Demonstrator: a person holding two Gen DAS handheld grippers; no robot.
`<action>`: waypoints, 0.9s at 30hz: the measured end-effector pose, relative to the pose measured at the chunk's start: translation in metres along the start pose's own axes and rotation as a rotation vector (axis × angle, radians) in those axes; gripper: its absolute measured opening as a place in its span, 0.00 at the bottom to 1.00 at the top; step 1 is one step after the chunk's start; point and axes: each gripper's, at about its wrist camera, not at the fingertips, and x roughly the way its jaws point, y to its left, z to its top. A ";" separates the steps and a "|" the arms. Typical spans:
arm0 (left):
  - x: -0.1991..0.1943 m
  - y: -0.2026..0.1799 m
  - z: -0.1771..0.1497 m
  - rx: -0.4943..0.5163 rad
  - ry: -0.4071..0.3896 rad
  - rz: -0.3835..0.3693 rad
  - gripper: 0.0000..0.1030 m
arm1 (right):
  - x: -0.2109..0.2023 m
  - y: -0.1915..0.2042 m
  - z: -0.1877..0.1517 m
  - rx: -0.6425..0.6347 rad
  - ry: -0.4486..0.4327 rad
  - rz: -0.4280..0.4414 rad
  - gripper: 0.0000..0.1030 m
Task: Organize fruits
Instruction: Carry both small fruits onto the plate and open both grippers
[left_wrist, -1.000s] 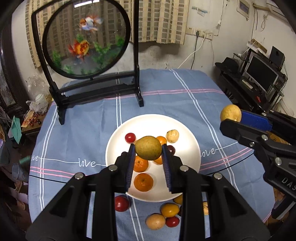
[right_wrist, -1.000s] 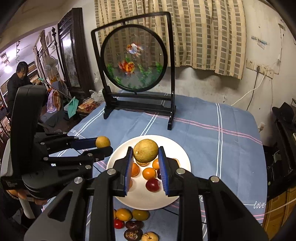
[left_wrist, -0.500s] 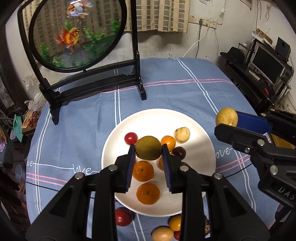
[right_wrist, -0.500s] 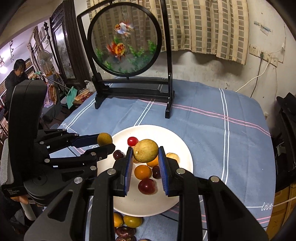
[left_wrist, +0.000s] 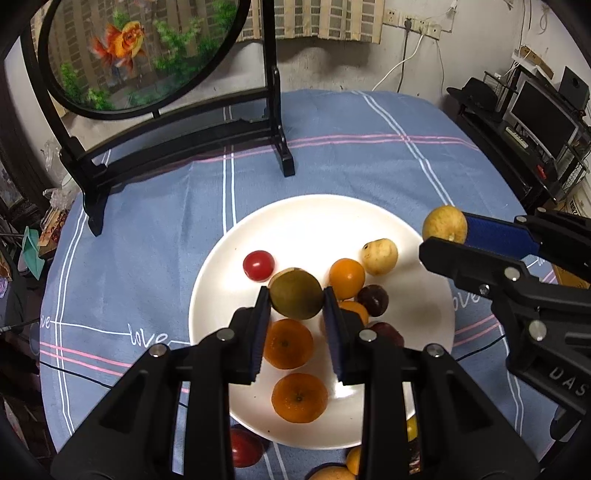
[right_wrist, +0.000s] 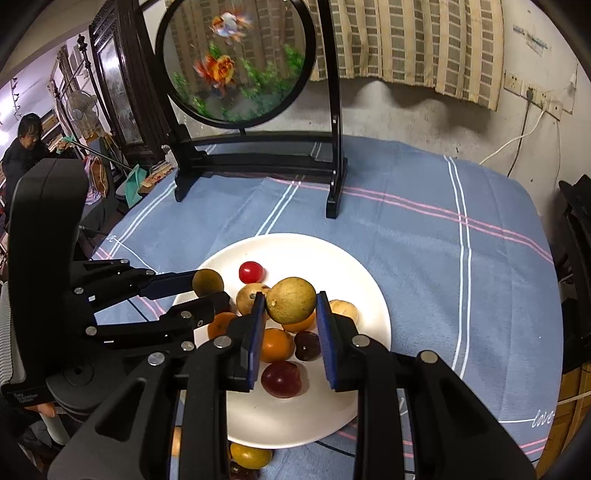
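Note:
A white plate (left_wrist: 314, 218) (right_wrist: 369, 288) on the blue cloth holds several fruits: oranges (left_wrist: 288, 343), a red tomato (left_wrist: 258, 264) (right_wrist: 250, 272), a pale fruit (left_wrist: 379, 256) and dark plums (right_wrist: 281, 379). My left gripper (left_wrist: 295, 301) is shut on a green-brown round fruit (left_wrist: 295, 293) just above the plate's middle; it also shows in the right wrist view (right_wrist: 208, 282). My right gripper (right_wrist: 290, 308) is shut on a yellow-green round fruit (right_wrist: 290, 300) above the plate; it shows at the plate's right edge in the left wrist view (left_wrist: 445, 225).
A black-framed round goldfish screen (left_wrist: 147, 55) (right_wrist: 236, 62) stands at the back of the table. Loose fruits lie on the cloth in front of the plate (left_wrist: 245, 446) (right_wrist: 251, 456). A desk with a monitor (left_wrist: 543, 118) stands to the right. A person (right_wrist: 22, 147) is far left.
Both grippers have moved forward and down toward the plate, each still holding its fruit. The plate looks larger and closer.

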 end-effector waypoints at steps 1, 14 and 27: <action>0.003 0.001 -0.001 0.000 0.005 0.000 0.28 | 0.002 0.000 0.000 0.001 0.003 0.002 0.27; 0.024 0.005 0.003 -0.004 0.048 0.014 0.38 | 0.031 -0.004 0.001 -0.009 0.079 0.005 0.29; -0.041 0.038 0.029 -0.098 -0.094 -0.015 0.55 | -0.056 -0.021 0.030 0.022 -0.121 -0.038 0.32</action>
